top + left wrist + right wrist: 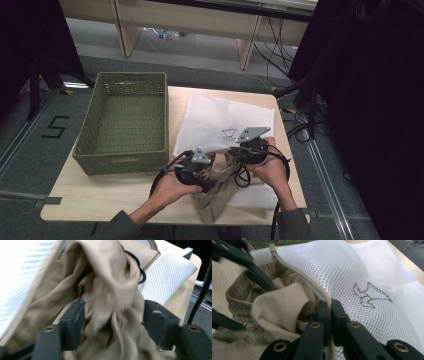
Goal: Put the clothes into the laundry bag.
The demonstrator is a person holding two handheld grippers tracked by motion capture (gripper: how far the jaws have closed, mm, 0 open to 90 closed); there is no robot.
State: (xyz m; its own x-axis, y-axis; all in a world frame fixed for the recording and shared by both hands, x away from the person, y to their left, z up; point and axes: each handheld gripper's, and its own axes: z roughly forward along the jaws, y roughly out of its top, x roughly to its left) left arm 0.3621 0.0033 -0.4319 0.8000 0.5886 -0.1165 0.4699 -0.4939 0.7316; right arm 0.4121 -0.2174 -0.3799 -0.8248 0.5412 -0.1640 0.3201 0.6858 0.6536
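While the right hand-held gripper pinched the zipper edge of the white mesh bag near the worktop's front edge, the left hand-held gripper stood wide, beige garment between its jaws; a green basket sat left, apart.

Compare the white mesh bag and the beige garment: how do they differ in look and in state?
The white mesh bag is netted, with an embroidered mark; the beige garment is plain, opaque cloth. The bag lies mostly flat on the table; the garment is bunched at its opening. The right gripper pinches the bag's zipper edge; the left gripper stands open around the garment. Both are soft fabric.
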